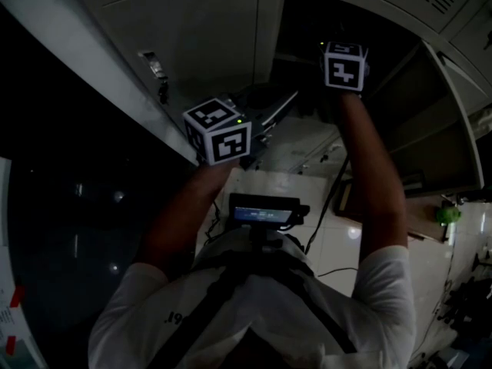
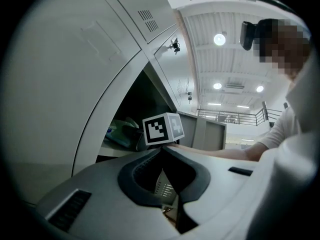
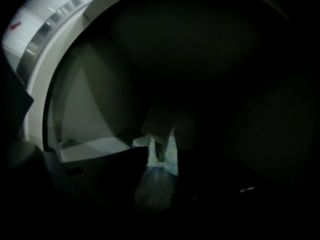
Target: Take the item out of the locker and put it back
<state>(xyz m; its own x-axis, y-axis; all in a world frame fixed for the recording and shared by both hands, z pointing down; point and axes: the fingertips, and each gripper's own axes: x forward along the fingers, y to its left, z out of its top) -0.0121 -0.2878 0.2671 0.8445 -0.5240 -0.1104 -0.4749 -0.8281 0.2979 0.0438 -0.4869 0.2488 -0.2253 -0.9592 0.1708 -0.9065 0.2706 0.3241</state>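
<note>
The locker [image 1: 307,21] stands open and dark inside, with its door [image 1: 450,121] swung out to the right. My right gripper [image 3: 161,156] reaches into it; its marker cube [image 1: 344,66] shows at the opening. A pale crumpled plastic packet [image 3: 159,159] lies on the locker shelf [image 3: 95,149] between the right jaws, which stand apart around it. The same packet [image 2: 119,134] shows greenish in the left gripper view, behind the right cube [image 2: 162,129]. My left gripper [image 2: 163,149] hangs outside the locker, shut on nothing; its cube [image 1: 219,133] sits left of the opening.
Closed locker doors [image 1: 184,29] fill the wall on the left, and a key [image 1: 157,71] hangs from one lock. A pale tiled floor [image 1: 430,260] lies below, with a small green thing [image 1: 448,214] on it. A screen device [image 1: 264,212] sits on the person's chest.
</note>
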